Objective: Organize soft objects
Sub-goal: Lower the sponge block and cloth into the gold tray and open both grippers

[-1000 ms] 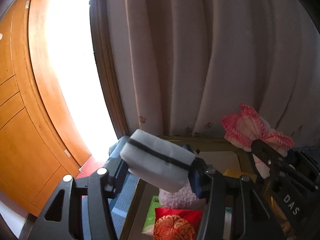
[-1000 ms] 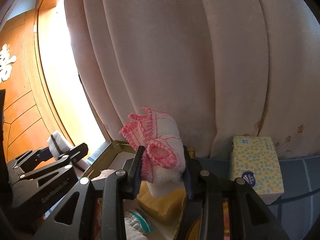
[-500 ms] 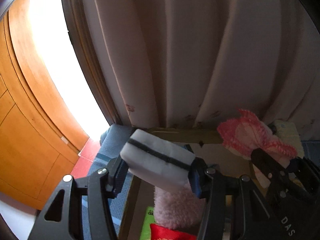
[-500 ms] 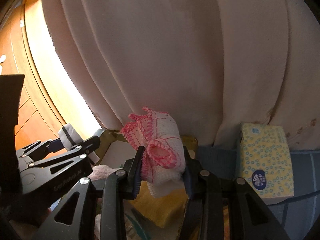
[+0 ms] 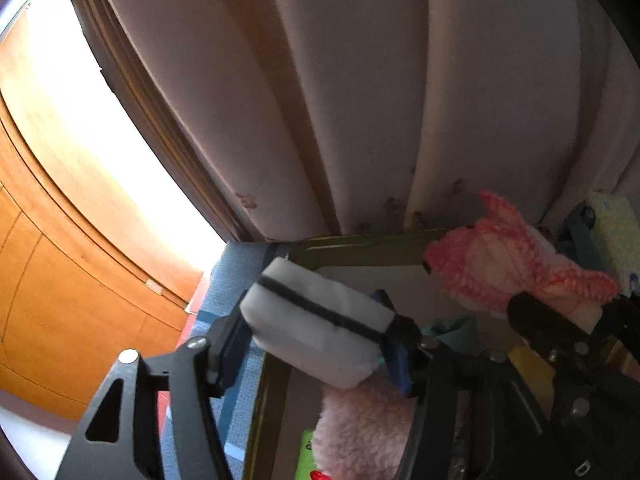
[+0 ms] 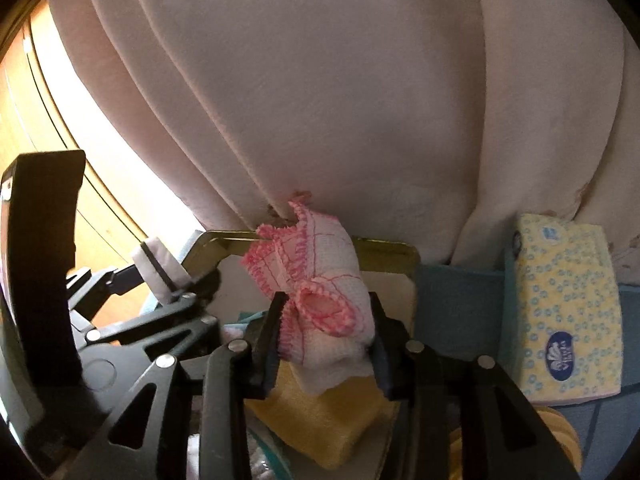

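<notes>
Above the gold-rimmed tray (image 6: 384, 246), both my claws are loaded. Left claw (image 5: 320, 340) is clamped on a white sponge with a black stripe (image 5: 316, 320), held over the tray's near-left corner, partly past the rim. Right claw (image 6: 324, 332) is clamped on a folded white cloth with pink crochet trim (image 6: 316, 280), up over the tray middle, above a yellow sponge (image 6: 320, 420).

Risks: sponge grip is on the ends only, so it could twist or squirt out if I squeeze or swing. A release here might catch the rim and tip out onto the blue tabletop cloth (image 5: 236, 276). Cloth's loose tail hangs below the fingers and could snag the yellow sponge or unfold. The two claws sit near each other, so crossing paths could knock them together.

Room: curtain (image 6: 340, 100) close behind the tray's far rim, tissue pack (image 6: 568, 316) just right of the tray. Tray is crowded near me with a pink fluffy item (image 5: 364, 428); its bare floor shows toward the back.
</notes>
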